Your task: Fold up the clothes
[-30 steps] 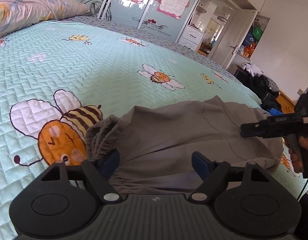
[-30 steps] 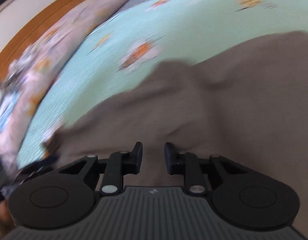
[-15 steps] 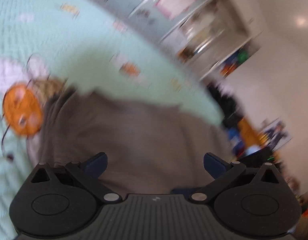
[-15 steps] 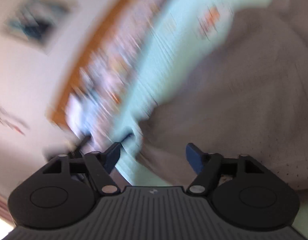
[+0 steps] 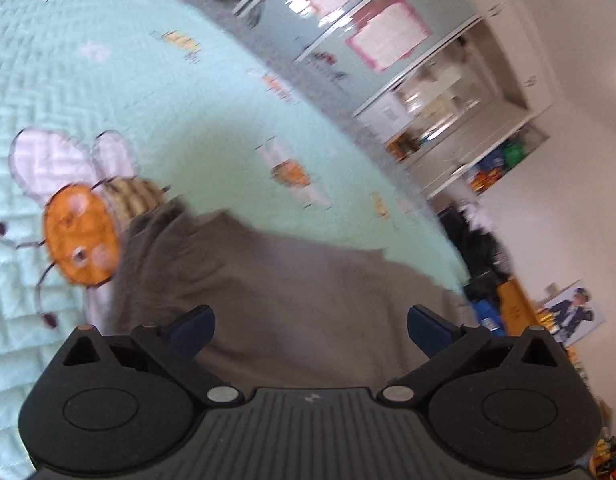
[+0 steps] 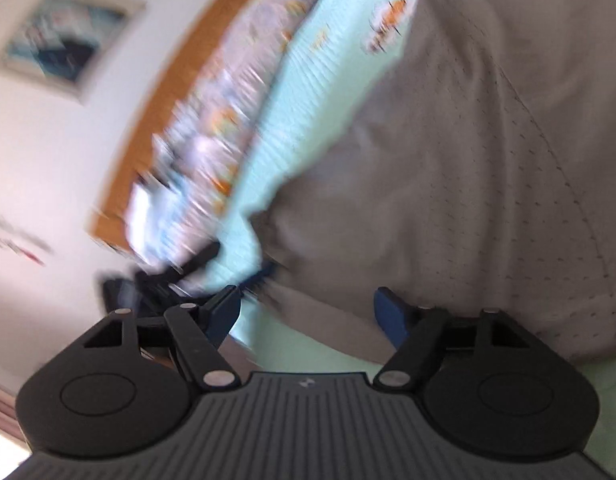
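Grey garment (image 5: 292, 304) motion-blurred, near edge hidden behind opening left gripper (image 5: 311, 328).

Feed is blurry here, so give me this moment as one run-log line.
stage: between folds | garment: grey garment flat on bed quilt | left gripper: opening, nothing gripped | right gripper: opening, cloth edge between fingers, unpinched

Wardrobe shelf contents (image 5: 439, 120) blurred, unreadable; grey garment (image 6: 487, 160) cut by right frame edge; framed wall picture (image 6: 64, 36) smeared, subject indistinct.
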A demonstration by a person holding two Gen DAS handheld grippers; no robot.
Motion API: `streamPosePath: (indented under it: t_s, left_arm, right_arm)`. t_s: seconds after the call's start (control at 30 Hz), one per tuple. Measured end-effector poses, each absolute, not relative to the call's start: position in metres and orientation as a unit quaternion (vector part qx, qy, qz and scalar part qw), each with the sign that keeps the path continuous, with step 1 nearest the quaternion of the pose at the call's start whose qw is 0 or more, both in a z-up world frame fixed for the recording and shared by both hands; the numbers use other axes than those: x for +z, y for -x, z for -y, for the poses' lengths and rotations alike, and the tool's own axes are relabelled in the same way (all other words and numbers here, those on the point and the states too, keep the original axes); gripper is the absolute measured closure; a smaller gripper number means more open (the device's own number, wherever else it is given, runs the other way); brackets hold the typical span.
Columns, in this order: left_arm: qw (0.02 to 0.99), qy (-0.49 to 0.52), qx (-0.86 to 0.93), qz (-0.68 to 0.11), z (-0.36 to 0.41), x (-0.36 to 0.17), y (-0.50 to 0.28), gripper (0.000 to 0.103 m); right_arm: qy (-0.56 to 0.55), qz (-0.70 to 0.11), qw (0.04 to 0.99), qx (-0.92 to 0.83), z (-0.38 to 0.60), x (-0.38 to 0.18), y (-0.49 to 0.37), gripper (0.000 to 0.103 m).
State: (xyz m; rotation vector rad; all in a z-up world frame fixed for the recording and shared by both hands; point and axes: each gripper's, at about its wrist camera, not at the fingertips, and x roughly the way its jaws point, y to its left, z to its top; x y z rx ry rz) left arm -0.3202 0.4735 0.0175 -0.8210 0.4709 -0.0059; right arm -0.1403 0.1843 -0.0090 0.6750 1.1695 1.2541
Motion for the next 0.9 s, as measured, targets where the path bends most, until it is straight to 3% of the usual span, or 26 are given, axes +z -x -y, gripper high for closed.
streamPosePath:
  t_s: [0.1, 0.2, 0.3, 0.33, 0.37, 0.4, 0.5, 0.57, 0.63, 0.67, 0.73, 0.83, 0.87, 0.9]
  left_arm:
    - [0.896, 0.398, -0.017, -0.197, -0.474, 0.019, 0.308, 0.001]
    - [0.882, 0.407, 0.035, -0.235, -0.485, 0.000, 0.290, 0.002]
    - [0.872, 0.414, 0.076, -0.251, -0.498, -0.012, 0.291, 0.024]
    - [0.867, 0.421, 0.080, -0.254, -0.502, -0.012, 0.293, 0.028]
    - [0.862, 0.428, 0.084, -0.258, -0.506, -0.012, 0.295, 0.040]
    - [0.860, 0.427, 0.091, -0.265, -0.511, -0.014, 0.297, 0.052]
    - [0.857, 0.424, 0.100, -0.275, -0.517, -0.017, 0.301, 0.069]
    - [0.860, 0.418, 0.102, -0.274, -0.517, -0.017, 0.303, 0.069]
    - [0.864, 0.404, 0.109, -0.280, -0.514, -0.016, 0.301, 0.069]
    - [0.865, 0.397, 0.113, -0.284, -0.512, -0.016, 0.300, 0.069]
    - [0.868, 0.384, 0.120, -0.290, -0.507, -0.012, 0.296, 0.066]
    - [0.872, 0.364, 0.132, -0.301, -0.496, -0.004, 0.289, 0.054]
    - [0.872, 0.357, 0.142, -0.304, -0.491, 0.002, 0.287, 0.046]
    - [0.874, 0.345, 0.153, -0.305, -0.485, 0.009, 0.287, 0.031]
  right_arm:
    - [-0.280, -0.484, 0.622, 0.549, -0.198, 0.008, 0.127, 0.026]
    - [-0.255, -0.483, 0.633, 0.548, -0.221, 0.013, 0.111, 0.026]
    - [-0.195, -0.500, 0.672, 0.510, -0.202, 0.003, 0.080, 0.028]
    - [-0.175, -0.504, 0.687, 0.494, -0.193, 0.000, 0.068, 0.047]
    - [-0.193, -0.504, 0.698, 0.470, -0.173, -0.005, 0.052, 0.055]
    - [-0.218, -0.504, 0.709, 0.444, -0.150, -0.009, 0.034, 0.058]
    - [-0.281, -0.470, 0.760, 0.349, -0.075, -0.012, -0.005, 0.061]
    - [-0.316, -0.448, 0.782, 0.295, -0.035, -0.010, -0.020, 0.059]
    - [-0.298, -0.433, 0.788, 0.321, -0.037, 0.002, -0.011, 0.038]
    - [-0.279, -0.427, 0.786, 0.350, -0.045, 0.007, -0.004, 0.035]
    - [-0.267, -0.436, 0.752, 0.417, -0.071, 0.008, 0.009, 0.034]
    - [-0.286, -0.450, 0.697, 0.480, -0.104, 0.003, 0.015, 0.034]
    - [-0.297, -0.455, 0.685, 0.485, -0.112, 0.001, 0.012, 0.033]
    - [-0.302, -0.461, 0.677, 0.488, -0.119, 0.002, 0.010, 0.034]
